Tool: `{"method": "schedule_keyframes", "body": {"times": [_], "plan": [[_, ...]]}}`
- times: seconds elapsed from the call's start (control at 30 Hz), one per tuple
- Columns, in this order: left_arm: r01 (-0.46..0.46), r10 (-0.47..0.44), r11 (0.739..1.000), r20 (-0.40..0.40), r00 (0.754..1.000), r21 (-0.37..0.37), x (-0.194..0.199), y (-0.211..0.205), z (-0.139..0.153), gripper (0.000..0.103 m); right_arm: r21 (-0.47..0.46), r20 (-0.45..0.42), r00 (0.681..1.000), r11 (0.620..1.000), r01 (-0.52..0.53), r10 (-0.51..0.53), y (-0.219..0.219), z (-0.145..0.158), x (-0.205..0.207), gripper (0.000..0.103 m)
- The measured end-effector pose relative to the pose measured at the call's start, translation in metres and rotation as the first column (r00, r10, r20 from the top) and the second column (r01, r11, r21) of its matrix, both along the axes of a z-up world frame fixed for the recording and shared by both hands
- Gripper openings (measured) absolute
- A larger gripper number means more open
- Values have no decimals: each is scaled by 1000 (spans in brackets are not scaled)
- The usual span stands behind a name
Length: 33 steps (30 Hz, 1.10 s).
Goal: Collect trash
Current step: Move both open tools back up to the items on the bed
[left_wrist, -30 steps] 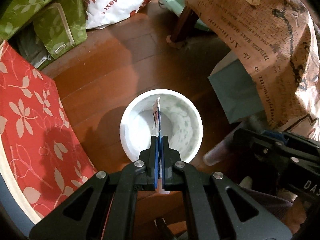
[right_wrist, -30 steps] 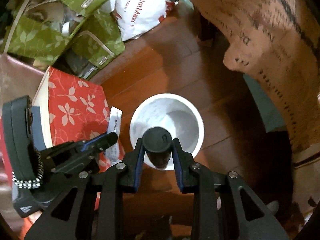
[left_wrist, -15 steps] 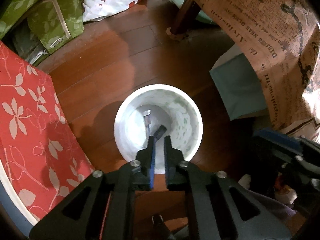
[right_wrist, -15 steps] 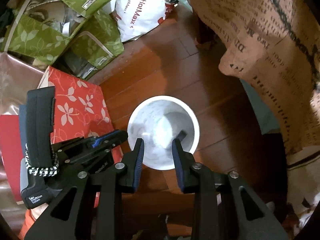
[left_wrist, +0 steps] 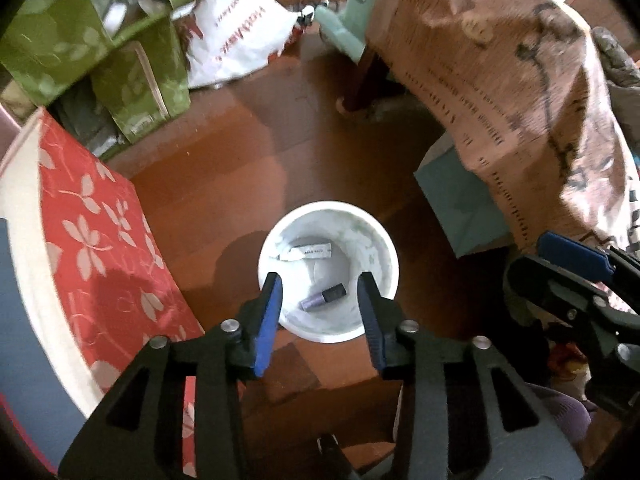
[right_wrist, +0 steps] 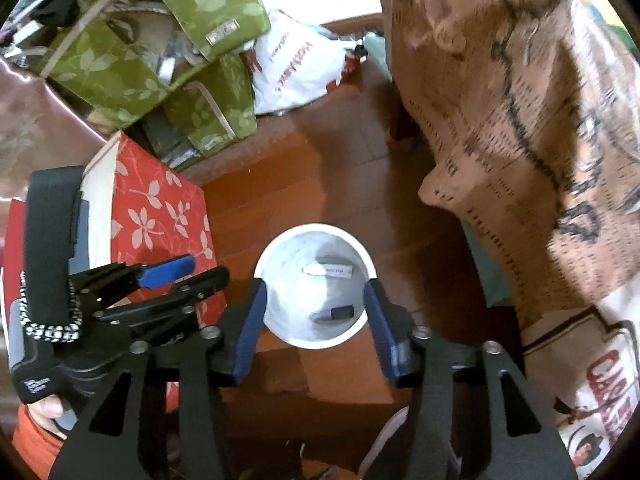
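**Both claws empty above the white bin, trash lying inside**

We see the left claw (left_wrist: 319, 286) pointing steeply down with its blue-padded jaws apart and opening, nothing between them. Framed in that gap, well below, is the white bin (left_wrist: 390, 256) standing on the wooden floor (left_wrist: 224, 168). The right claw (right_wrist: 315, 294) hangs over the same bin (right_wrist: 266, 256), its jaws likewise apart and opening, with nothing held.

At the bottom of the bin lie two pieces of trash, apart from each other: a flat white wrapper (left_wrist: 307, 251) towards the far wall, and a small dark tube (left_wrist: 324, 297) with a purplish end nearer the claws. From the right wrist view the wrapper (right_wrist: 328, 270) and the tube (right_wrist: 334, 313) lie the same way; the frames are blurred, so we cannot tell just what the tube is.

Beside the bin, on the left, a red box with a white leaf pattern (left_wrist: 92, 248) stands close to it. Beyond that are green leaf-print bags (left_wrist: 132, 76) and a white plastic bag with red lettering (left_wrist: 236, 40). On the right a brown cloth printed like newspaper (left_wrist: 512, 92) hangs down, a teal paper bag (left_wrist: 460, 204) below its edge. In the right wrist view the left claw (right_wrist: 200, 274) shows at the left edge over the red box (right_wrist: 156, 216), a hand (right_wrist: 44, 410) gripping its handle.
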<state>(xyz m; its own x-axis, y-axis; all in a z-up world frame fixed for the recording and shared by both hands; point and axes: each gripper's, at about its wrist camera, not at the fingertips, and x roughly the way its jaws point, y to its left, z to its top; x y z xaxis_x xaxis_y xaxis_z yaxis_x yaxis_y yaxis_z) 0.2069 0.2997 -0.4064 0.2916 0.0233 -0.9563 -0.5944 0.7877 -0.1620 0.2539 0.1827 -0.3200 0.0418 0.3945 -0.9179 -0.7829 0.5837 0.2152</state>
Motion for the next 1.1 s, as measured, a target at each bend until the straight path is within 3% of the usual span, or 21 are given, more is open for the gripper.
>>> {"method": "schedule_keyframes", "body": {"times": [0.1,0.27,0.63,0.8,0.97,1.1], "plan": [[-11,10,1000,34,999,18,-7,-4,25,47,15,29,1000,1000,9,-9,-6,15,-2,52],[-15,9,998,93,996,66,-16,-15,65,48,56,76,997,998,22,-26,-25,45,-8,53],[62,-102,982,225,969,178,-14,-76,155,48,181,178,975,979,98,-130,-96,118,-13,53],[100,-163,969,279,946,225,-4,-112,191,49,235,246,946,960,152,-210,-145,150,-8,53],[140,-231,953,349,908,268,15,-154,224,57,275,293,913,940,203,-283,-189,173,2,55],[196,-304,933,369,878,302,36,-188,243,59,320,350,858,909,268,-376,-234,190,11,67]]}}
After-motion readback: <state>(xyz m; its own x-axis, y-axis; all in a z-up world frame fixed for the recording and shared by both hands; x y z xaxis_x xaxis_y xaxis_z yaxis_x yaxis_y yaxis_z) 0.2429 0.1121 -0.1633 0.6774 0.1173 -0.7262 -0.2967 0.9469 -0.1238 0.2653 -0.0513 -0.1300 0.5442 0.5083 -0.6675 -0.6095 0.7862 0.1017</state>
